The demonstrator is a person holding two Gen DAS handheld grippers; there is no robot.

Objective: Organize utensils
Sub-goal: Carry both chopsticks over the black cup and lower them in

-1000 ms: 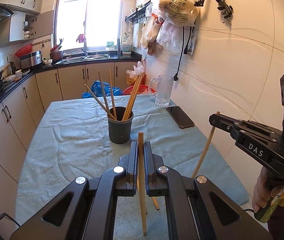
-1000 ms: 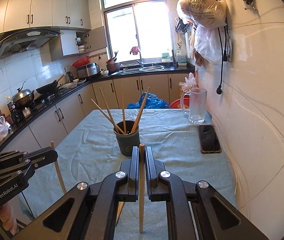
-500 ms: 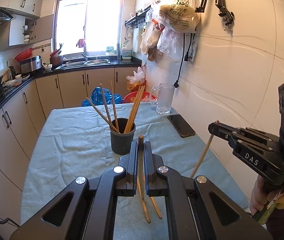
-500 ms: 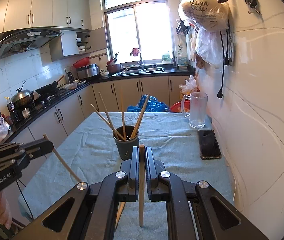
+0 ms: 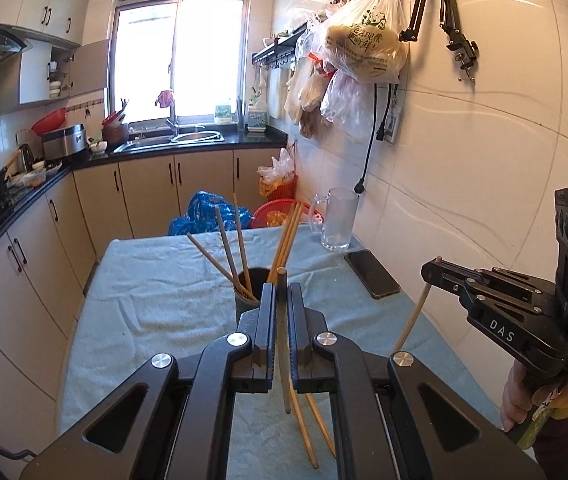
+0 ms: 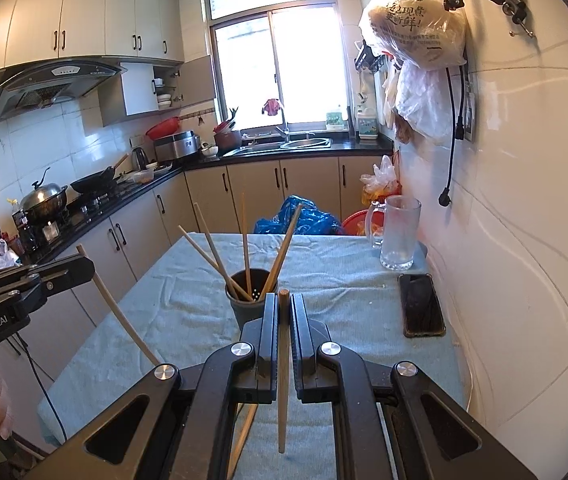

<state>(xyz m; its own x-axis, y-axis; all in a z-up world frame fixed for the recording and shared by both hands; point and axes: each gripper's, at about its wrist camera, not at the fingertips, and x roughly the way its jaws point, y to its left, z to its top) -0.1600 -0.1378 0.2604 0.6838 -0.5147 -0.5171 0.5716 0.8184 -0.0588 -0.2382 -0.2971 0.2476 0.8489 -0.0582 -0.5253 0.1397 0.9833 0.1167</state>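
Note:
A dark round holder [image 6: 245, 300] stands mid-table with several wooden chopsticks leaning in it; it also shows in the left wrist view [image 5: 248, 294]. My left gripper [image 5: 281, 296] is shut on a chopstick [image 5: 283, 356] held upright, just short of the holder and above the table. My right gripper [image 6: 282, 304] is shut on another chopstick [image 6: 282, 376], also upright near the holder. Two loose chopsticks [image 5: 312, 424] lie on the cloth below the left gripper. Each gripper shows from the side in the other's view, the right one [image 5: 430, 270] and the left one [image 6: 83, 266].
The table is covered by a light blue cloth [image 6: 336, 280]. A glass mug [image 6: 400, 234] and a dark phone [image 6: 422, 306] sit along the right wall side. Kitchen cabinets and a stove counter run along the left; the tiled wall is close on the right.
Both grippers have risen with their chopsticks and sit higher above the table. The holder now appears lower and closer to the fingertips in both views.

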